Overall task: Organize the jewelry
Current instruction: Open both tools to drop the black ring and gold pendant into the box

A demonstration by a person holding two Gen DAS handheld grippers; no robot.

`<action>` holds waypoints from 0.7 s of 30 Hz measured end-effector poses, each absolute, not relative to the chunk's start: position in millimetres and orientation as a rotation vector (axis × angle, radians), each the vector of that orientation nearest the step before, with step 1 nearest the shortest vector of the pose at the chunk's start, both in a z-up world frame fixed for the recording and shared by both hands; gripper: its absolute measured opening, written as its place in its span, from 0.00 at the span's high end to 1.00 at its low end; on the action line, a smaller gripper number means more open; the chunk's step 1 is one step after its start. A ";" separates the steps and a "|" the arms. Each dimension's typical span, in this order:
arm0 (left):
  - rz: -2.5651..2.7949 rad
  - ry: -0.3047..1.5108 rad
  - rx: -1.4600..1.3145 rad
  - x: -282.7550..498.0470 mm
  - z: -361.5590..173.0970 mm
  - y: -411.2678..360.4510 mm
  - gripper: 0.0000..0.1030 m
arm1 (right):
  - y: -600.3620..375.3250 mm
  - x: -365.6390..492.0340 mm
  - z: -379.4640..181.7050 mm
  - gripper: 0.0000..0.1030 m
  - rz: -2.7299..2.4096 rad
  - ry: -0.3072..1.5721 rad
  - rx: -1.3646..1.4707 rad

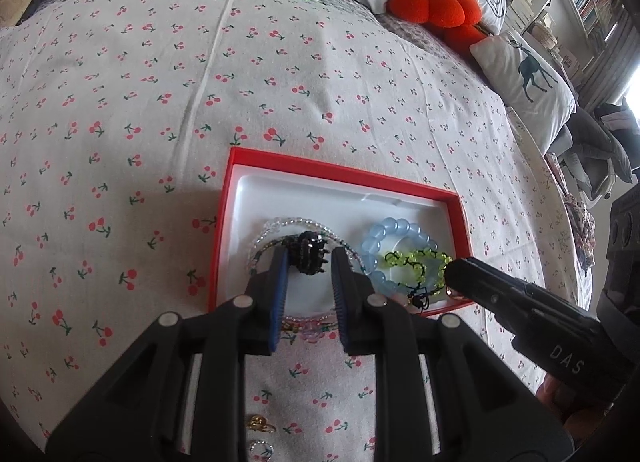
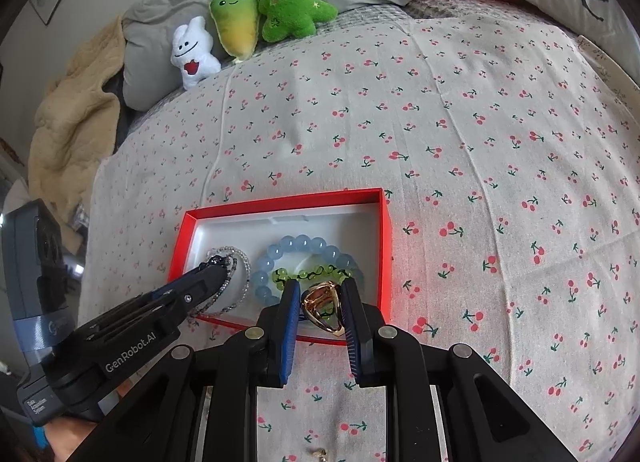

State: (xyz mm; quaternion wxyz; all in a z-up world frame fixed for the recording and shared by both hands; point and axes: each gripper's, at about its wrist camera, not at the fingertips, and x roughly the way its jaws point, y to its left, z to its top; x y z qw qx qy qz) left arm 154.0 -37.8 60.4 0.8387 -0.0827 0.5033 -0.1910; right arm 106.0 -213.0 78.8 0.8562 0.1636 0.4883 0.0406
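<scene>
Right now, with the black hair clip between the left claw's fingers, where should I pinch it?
Pinch the black hair clip across its rounded body, straight down from above: its teeth point toward the right finger, and the left claw already straddles it inside the red box.

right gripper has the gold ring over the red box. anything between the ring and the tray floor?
Yes. Directly under the gold ring, held in the right gripper, lie the green bead bracelet and blue bead bracelet. Bare white tray shows only toward the far wall of the red box.
</scene>
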 end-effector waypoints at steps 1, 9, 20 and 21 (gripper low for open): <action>-0.405 1.062 -0.168 153.3 62.0 -38.3 0.75 | -212.7 106.5 78.8 0.79 0.085 1.025 0.344; -0.397 1.060 -0.134 145.3 72.5 -32.7 0.51 | -210.2 109.7 78.7 0.79 0.085 1.027 0.336; -0.404 1.039 -0.123 120.1 95.3 -19.5 0.33 | -213.8 92.8 95.4 0.36 0.104 1.017 0.339; -0.402 1.039 -0.122 117.6 97.1 -17.9 0.31 | -214.3 88.7 99.4 0.35 0.106 1.003 0.336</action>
